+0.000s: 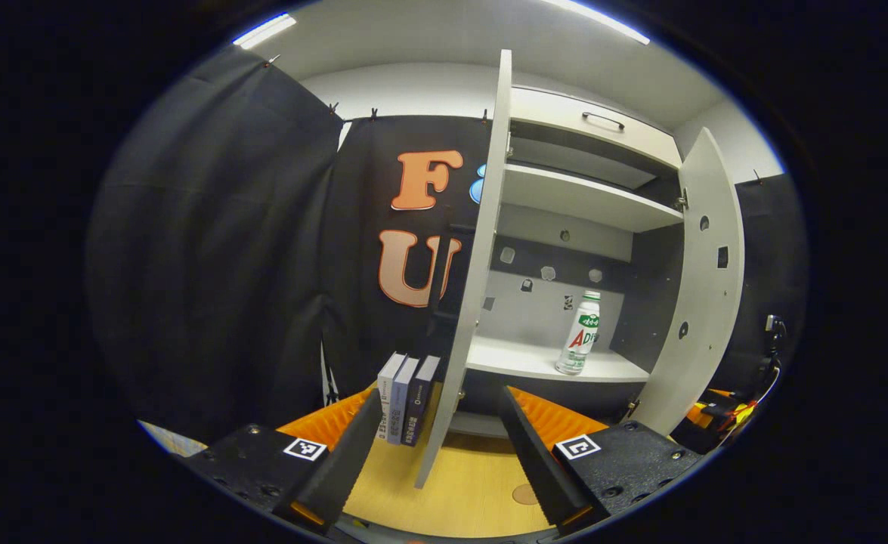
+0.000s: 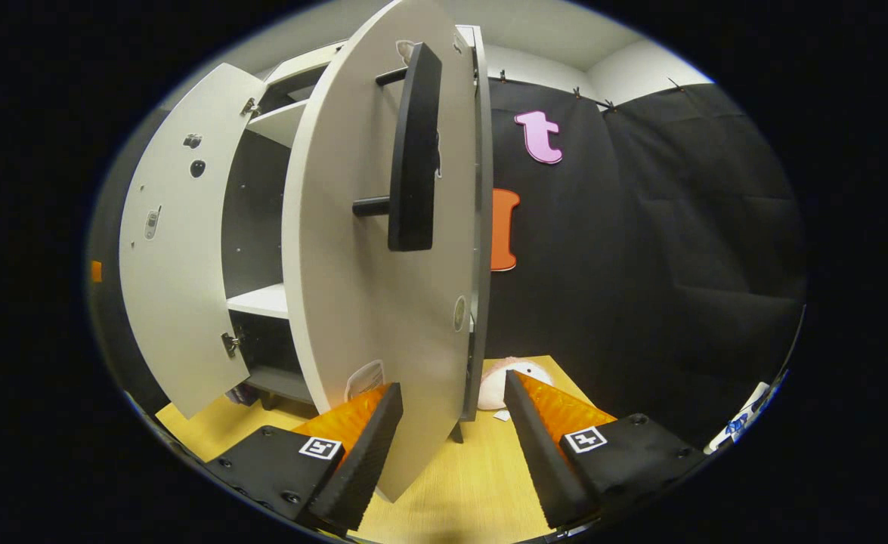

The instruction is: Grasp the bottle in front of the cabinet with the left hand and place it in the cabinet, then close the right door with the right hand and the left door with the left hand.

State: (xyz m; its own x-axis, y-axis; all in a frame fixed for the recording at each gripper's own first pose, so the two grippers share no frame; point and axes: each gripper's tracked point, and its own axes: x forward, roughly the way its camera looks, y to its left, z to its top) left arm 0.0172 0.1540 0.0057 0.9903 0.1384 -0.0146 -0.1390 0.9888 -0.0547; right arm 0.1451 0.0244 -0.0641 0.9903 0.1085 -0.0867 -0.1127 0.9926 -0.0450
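Note:
A white bottle (image 1: pixel 583 334) with a green label stands upright on the cabinet's lower shelf (image 1: pixel 534 361). Both cabinet doors hang open. In the left gripper view the left door (image 1: pixel 480 249) shows edge-on, and its lower corner reaches down between the fingers of my open left gripper (image 1: pixel 444 446). The right door (image 1: pixel 704 287) stands open farther right. In the right gripper view the right door (image 2: pixel 368 302) with its black handle (image 2: pixel 413 151) is very close, its bottom edge beside the left finger (image 2: pixel 364 453) of my open right gripper (image 2: pixel 451 431). The left door (image 2: pixel 179 264) is beyond.
Three books (image 1: pixel 406 400) stand upright on the wooden table (image 1: pixel 474 491) left of the cabinet. A pale plush object (image 2: pixel 508 380) lies on the table (image 2: pixel 481 483) behind the right door. An upper shelf (image 1: pixel 587 200) and a drawer with a handle (image 1: pixel 602 119) sit above.

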